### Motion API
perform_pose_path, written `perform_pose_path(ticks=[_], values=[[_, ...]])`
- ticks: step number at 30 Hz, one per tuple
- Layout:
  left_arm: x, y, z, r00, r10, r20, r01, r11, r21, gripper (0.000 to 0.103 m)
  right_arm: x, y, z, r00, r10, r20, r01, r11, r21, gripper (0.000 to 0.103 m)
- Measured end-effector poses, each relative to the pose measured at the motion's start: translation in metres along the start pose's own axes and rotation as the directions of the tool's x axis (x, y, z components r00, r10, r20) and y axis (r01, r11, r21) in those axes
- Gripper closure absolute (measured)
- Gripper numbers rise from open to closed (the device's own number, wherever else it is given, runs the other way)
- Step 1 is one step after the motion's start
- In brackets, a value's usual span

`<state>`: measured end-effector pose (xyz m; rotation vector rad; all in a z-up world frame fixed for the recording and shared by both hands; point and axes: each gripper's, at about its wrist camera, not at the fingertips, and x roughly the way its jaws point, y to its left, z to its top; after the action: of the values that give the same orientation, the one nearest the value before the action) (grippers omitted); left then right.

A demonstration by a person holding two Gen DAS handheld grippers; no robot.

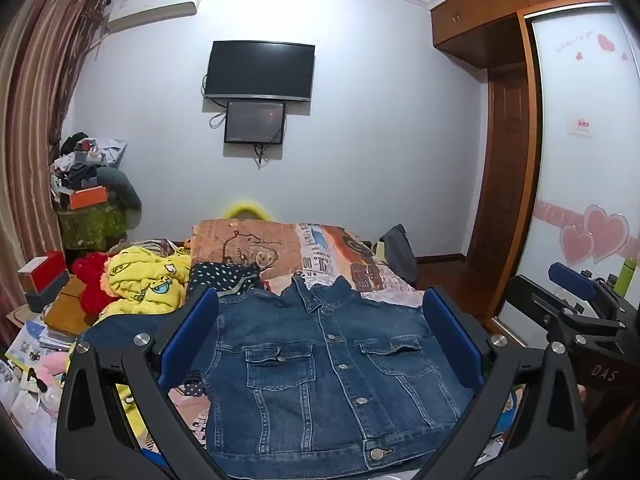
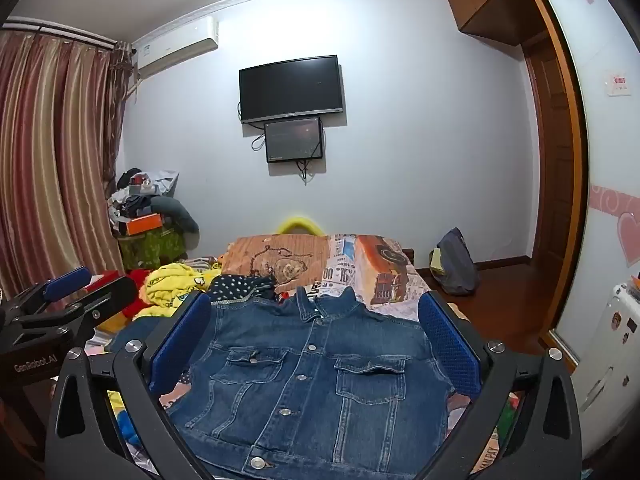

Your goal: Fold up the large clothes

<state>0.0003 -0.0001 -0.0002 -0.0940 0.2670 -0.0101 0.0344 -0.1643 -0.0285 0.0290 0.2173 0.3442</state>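
A blue denim jacket (image 1: pixel 320 372) lies flat and buttoned on the bed, collar away from me; it also shows in the right wrist view (image 2: pixel 316 376). Its left sleeve spreads out to the left (image 1: pixel 116 328). My left gripper (image 1: pixel 320 344) is open, held above the jacket's hem, holding nothing. My right gripper (image 2: pixel 316 344) is open too, above the jacket and empty. In the left wrist view the right gripper (image 1: pixel 576 304) shows at the right edge; in the right wrist view the left gripper (image 2: pixel 64 300) shows at the left edge.
A yellow cartoon garment (image 1: pixel 148 284) and a dark polka-dot cloth (image 1: pixel 224 276) lie beyond the jacket on the left. A patterned folded quilt (image 1: pixel 280 248) sits at the far end. Boxes and papers (image 1: pixel 40 320) crowd the left side. A wardrobe (image 1: pixel 580 160) stands on the right.
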Motion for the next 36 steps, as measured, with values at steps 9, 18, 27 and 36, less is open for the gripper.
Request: perform_pose_path(ticks=[9,18,27,36], values=[[-0.002,0.007,0.001,0.998,-0.050,-0.031,0.050,0.999,-0.005,0.001,0.000,-0.001,0.002,1.000,0.002,-0.009,-0.002,1.000,0.005,0.000],[0.008,0.004,-0.005,0.999,0.039,-0.008,-0.039,0.999,-0.007,0.001,0.003,-0.004,0.002,1.000,0.000,-0.013,0.000,1.000,0.015,0.000],[0.010,0.006,-0.006,0.998,0.054,-0.010,-0.054,0.998,-0.009,0.001,0.003,-0.004,0.002,1.000,0.001,-0.014,-0.001,1.000,0.016,0.000],[0.010,0.007,-0.007,0.999,0.046,-0.016,-0.046,0.999,-0.018,0.000,0.004,-0.005,0.002,1.000,-0.005,-0.019,0.005,1.000,0.011,0.000]])
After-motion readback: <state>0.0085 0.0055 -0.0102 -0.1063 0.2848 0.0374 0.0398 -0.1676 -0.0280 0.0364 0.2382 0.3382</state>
